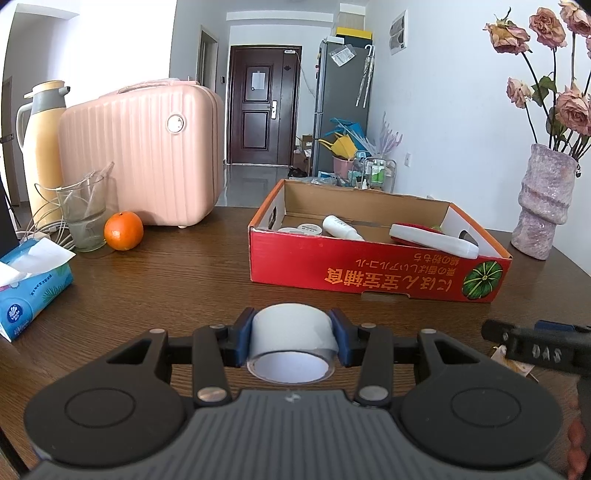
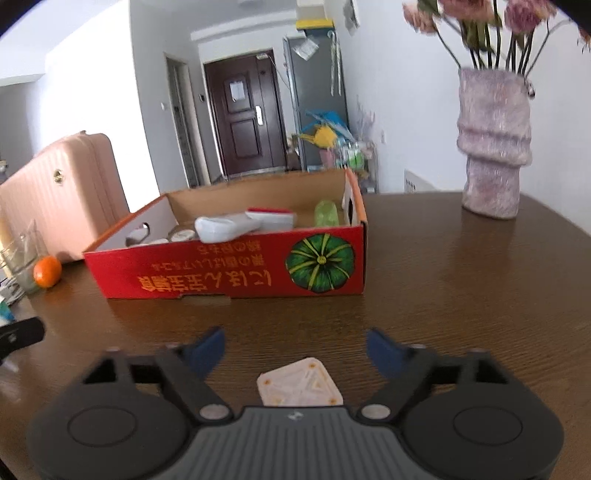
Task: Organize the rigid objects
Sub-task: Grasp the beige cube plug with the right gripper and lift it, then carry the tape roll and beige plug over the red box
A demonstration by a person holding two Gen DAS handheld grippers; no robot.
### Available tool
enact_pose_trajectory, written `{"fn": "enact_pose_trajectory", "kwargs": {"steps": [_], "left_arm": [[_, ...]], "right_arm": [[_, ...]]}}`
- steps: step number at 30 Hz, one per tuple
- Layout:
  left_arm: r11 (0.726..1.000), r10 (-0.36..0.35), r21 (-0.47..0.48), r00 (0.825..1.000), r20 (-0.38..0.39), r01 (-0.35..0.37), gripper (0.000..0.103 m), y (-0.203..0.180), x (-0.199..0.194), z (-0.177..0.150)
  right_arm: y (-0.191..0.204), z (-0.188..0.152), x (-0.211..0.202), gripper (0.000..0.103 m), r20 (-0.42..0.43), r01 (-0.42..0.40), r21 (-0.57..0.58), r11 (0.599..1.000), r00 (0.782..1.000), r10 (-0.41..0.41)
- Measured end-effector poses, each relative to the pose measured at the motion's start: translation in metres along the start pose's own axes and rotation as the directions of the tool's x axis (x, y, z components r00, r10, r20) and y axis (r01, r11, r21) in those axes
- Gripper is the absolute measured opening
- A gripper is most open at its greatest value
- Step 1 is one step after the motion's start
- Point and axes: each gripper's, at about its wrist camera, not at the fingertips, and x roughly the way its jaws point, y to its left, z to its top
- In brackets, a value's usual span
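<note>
- Gripping: left tongs [image 1: 294, 338] clamped on a grey tape roll [image 1: 291, 341] resting on the table [image 1: 166, 280], near its front edge.
- Right tongs [image 2: 295, 350] spread apart, nothing between the pads; a white angular plastic piece [image 2: 300, 384] lies on the table just beneath them.
- Red cardboard box [image 2: 229, 275] mid-table holds a white bottle [image 1: 341, 228], round tins [image 1: 309, 229], and a white-and-red case [image 1: 432, 240].
- Vase [image 2: 493, 147] toward the right edge.

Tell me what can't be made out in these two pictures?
- Left wrist view: the red cardboard box front wall hides the lower parts of the white bottle and jars.
- Right wrist view: the cream flat piece is partly covered by the right hand-held gripper body; the flowers are blurred and cut off at the top.
</note>
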Motion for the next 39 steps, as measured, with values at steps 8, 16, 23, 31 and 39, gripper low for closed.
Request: {"fn": "enact_pose_trajectory", "kwargs": {"steps": [8,16,23,31,39], "left_arm": [[1.000,0.001,0.002,1.000,0.004,-0.001,0.044,-0.002,-0.002,0.000],[1.000,-0.001,0.001,1.000,0.009,0.001,0.044,-0.001,-0.004,0.001],[1.000,-0.006,-0.003,1.000,0.026,0.006,0.044,-0.002,-0.009,0.005],[0.999,-0.014,-0.031,0.997,0.072,0.017,0.044,-0.005,-0.017,0.022],[0.998,-0.024,-0.054,0.994,0.110,0.030,0.044,-0.023,-0.003,0.045]], "right_arm": [[0.005,-0.013,0.002,0.038,-0.100,-0.001,-0.060,0.998,0.995,-0.005],[0.016,-0.015,-0.032,0.038,0.013,-0.045,-0.069,0.997,0.999,0.046],[0.026,-0.010,-0.057,0.038,0.083,-0.091,-0.074,0.993,0.992,0.097],[0.035,0.005,-0.071,0.038,0.178,-0.127,-0.057,0.990,0.975,0.136],[0.030,0.026,-0.054,0.038,0.243,-0.153,-0.025,0.988,0.958,0.154]]}}
